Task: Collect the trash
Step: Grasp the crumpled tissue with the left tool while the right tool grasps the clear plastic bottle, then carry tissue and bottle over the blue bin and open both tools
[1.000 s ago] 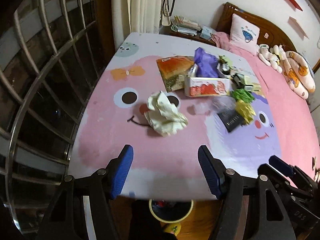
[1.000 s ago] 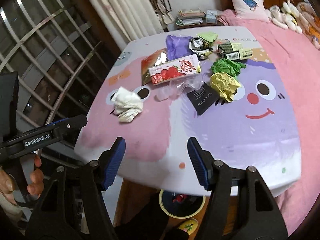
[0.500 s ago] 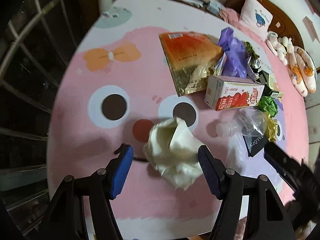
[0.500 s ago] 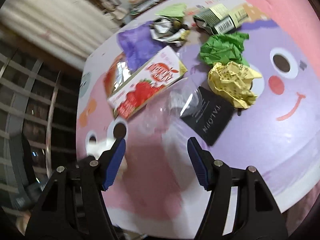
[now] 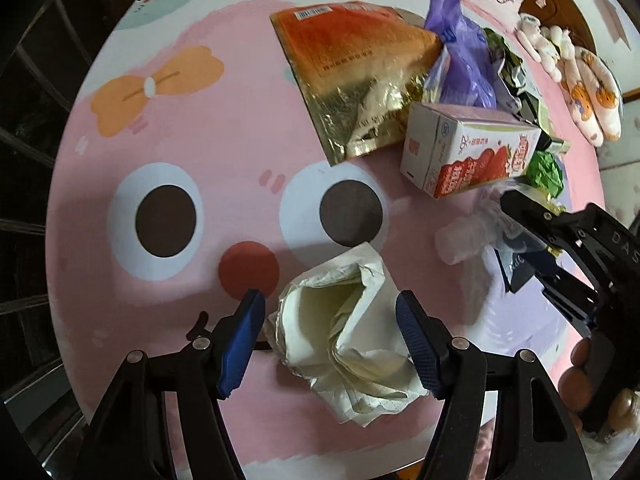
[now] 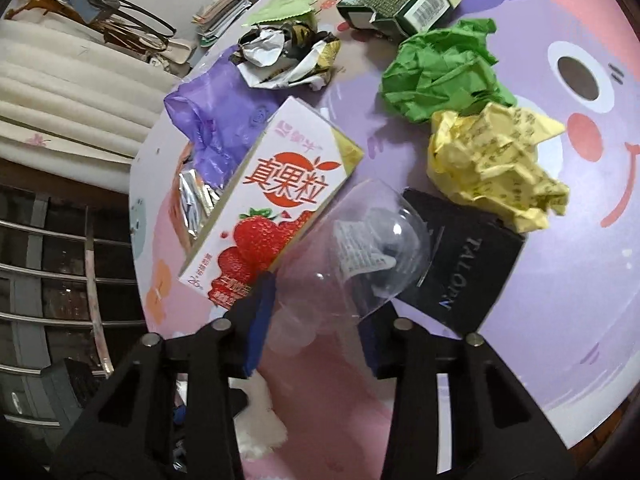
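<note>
A crumpled white paper [image 5: 344, 328] lies on the pink cartoon tablecloth [image 5: 168, 132], and my left gripper [image 5: 330, 340] stands open astride it, its blue pads apart from the paper on both sides. A clear, crushed plastic bottle [image 6: 360, 248] lies beside a strawberry milk carton [image 6: 276, 208]. My right gripper [image 6: 316, 320] has its jaws closing around the bottle's neck end, and both pads touch its sides. In the left wrist view the right gripper [image 5: 560, 240] reaches in from the right over the bottle [image 5: 464, 240].
More trash lies beyond: an orange foil bag [image 5: 360, 72], a purple bag [image 6: 216, 120], a crumpled wrapper [image 6: 288, 56], green [image 6: 440, 68] and yellow [image 6: 492, 164] paper balls, a black packet [image 6: 464, 272] and a dark box [image 6: 400, 0]. Window bars stand left of the table.
Both grippers have dropped towards the table and tilted down. The left one now straddles the white paper. The right jaws have narrowed around the clear bottle.
</note>
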The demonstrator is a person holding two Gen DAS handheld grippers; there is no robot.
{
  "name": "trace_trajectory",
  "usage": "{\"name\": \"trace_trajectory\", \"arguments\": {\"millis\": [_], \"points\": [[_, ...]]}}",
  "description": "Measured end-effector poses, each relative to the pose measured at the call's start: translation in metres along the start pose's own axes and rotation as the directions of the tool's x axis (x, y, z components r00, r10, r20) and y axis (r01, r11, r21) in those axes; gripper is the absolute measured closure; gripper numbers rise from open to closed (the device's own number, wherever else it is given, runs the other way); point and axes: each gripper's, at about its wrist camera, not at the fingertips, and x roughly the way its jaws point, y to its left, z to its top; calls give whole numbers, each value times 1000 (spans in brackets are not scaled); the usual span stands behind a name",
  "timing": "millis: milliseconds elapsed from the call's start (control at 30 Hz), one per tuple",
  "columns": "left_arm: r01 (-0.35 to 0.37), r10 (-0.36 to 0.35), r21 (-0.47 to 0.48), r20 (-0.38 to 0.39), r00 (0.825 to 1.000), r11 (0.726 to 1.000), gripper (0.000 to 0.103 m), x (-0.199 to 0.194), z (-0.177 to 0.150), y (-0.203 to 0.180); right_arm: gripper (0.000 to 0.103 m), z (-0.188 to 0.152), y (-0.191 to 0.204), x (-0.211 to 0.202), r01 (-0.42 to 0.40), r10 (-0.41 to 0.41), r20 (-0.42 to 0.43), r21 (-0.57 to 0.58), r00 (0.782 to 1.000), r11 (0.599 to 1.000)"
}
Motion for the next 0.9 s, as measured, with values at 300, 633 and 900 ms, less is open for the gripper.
{"name": "trace_trajectory", "arguments": {"millis": [300, 633, 900], "points": [[-32, 32, 147, 5, 999, 989, 59, 1, -5, -26, 74, -16, 6, -6, 16, -15, 9, -70, 1000, 997], [-32, 1, 201, 150, 989, 979, 61, -32, -23, -46, 74, -46, 3, -58, 4, 0, 24, -181, 1000, 984], [-83, 1, 219, 352, 936, 972, 61, -92, -78, -64, 74, -89, -18, -117, -28, 35, 14, -334, 999, 942]]}}
